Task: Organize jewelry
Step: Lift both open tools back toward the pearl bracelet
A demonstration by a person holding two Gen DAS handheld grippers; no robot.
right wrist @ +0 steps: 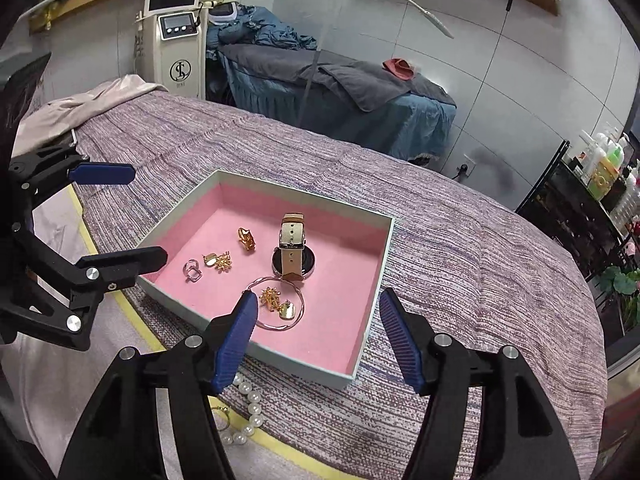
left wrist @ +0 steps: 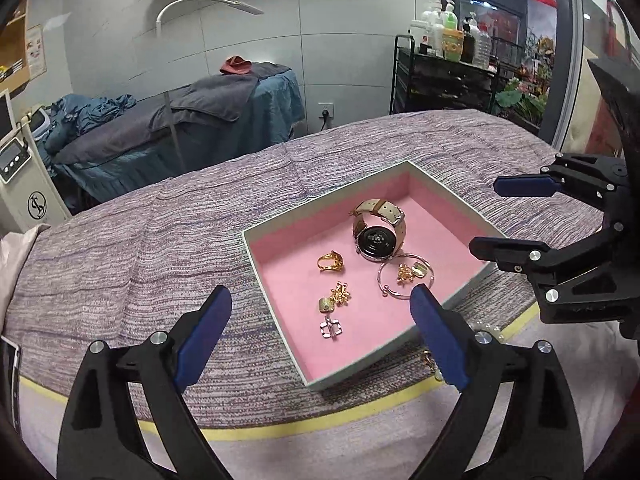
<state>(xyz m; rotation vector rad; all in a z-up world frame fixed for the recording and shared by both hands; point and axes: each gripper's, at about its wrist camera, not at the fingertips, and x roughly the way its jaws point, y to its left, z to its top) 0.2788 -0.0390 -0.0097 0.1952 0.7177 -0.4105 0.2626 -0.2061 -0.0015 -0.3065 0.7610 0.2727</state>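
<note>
Here both grippers (left wrist: 320, 312) (right wrist: 316, 320) hover open-fingered at the tray's (left wrist: 276, 300) near rim.

Box (right wrist: 372, 280) open on top; watch (right wrist: 293, 250) stands mid-floor, bangle (right wrist: 276, 304) near it. Far right pink floor free; pearls (right wrist: 248, 408) block near side.

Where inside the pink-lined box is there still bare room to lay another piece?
In the box, the pink floor right of the watch, towards the right wall, is bare, as is the back strip behind the gold ring. The front left is crowded: silver ring, earring and bangle sit close together.
</note>
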